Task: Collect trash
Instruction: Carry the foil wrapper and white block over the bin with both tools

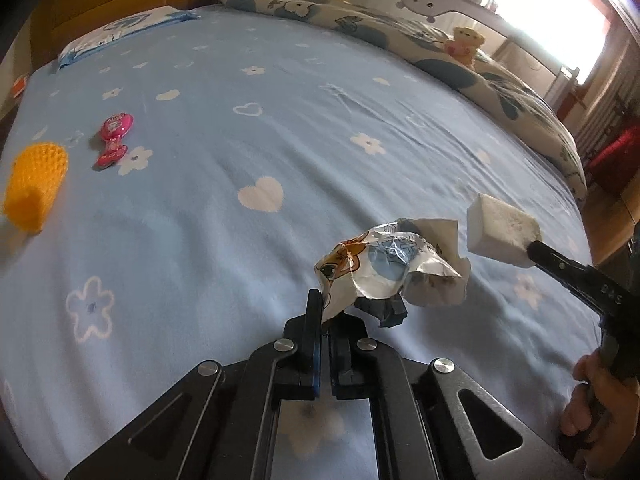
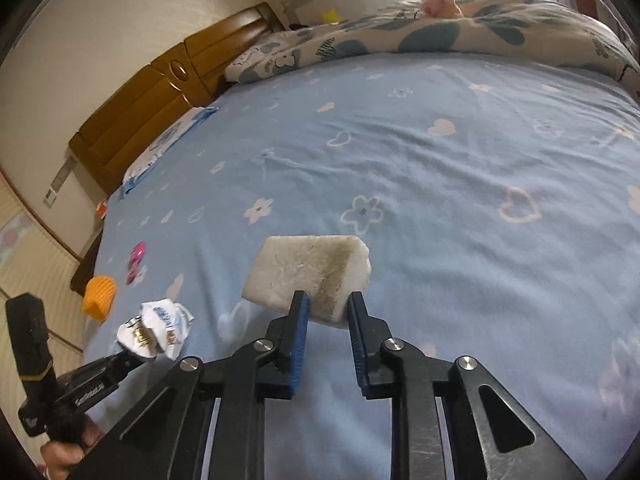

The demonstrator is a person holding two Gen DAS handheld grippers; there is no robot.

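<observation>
My left gripper (image 1: 326, 312) is shut on a crumpled printed wrapper (image 1: 392, 268) and holds it above the blue bed sheet (image 1: 280, 140). The wrapper also shows in the right wrist view (image 2: 156, 328), low on the left. My right gripper (image 2: 328, 304) is shut on a white foam block (image 2: 308, 272) with a dirty stripe, held above the sheet. In the left wrist view the block (image 1: 502, 228) hangs just right of the wrapper, with the right gripper (image 1: 534, 250) behind it.
An orange mesh object (image 1: 36, 184) and a pink toy brush (image 1: 112, 140) lie at the bed's left side. A folded quilt (image 1: 400, 36) with a small teddy bear (image 1: 464, 44) runs along the far edge. A wooden headboard (image 2: 160, 100) stands at the left.
</observation>
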